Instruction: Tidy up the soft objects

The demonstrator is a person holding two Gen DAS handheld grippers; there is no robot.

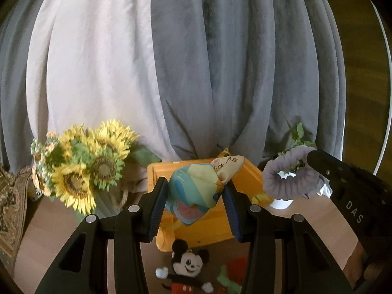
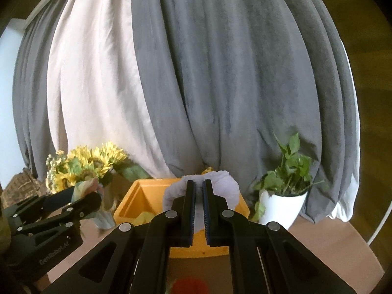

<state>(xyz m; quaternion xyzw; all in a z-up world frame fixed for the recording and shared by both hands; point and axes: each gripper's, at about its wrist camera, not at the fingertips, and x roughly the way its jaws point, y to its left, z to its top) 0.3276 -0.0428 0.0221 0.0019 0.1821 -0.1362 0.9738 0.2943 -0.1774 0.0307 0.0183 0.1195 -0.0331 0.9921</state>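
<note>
My left gripper (image 1: 193, 191) is shut on a pastel printed bean bag (image 1: 198, 191) and holds it above the orange box (image 1: 247, 174). My right gripper (image 2: 199, 191) is shut on a fluffy lavender scrunchie (image 2: 227, 186), held over the orange box (image 2: 137, 201). In the left wrist view the scrunchie (image 1: 286, 178) hangs as a ring from the right gripper's tip, right of the box. A Mickey Mouse plush (image 1: 187, 269) lies on the table in front of the box, beside a red and green soft toy (image 1: 232, 272), which shows blurred in the right wrist view (image 2: 189, 285).
A sunflower bouquet (image 1: 83, 161) stands left of the box. A potted green plant in a white pot (image 2: 284, 196) stands to its right. Grey and white curtains (image 1: 196, 61) hang behind. A patterned cushion (image 1: 12, 208) is at far left. A yellow item (image 2: 147, 216) lies inside the box.
</note>
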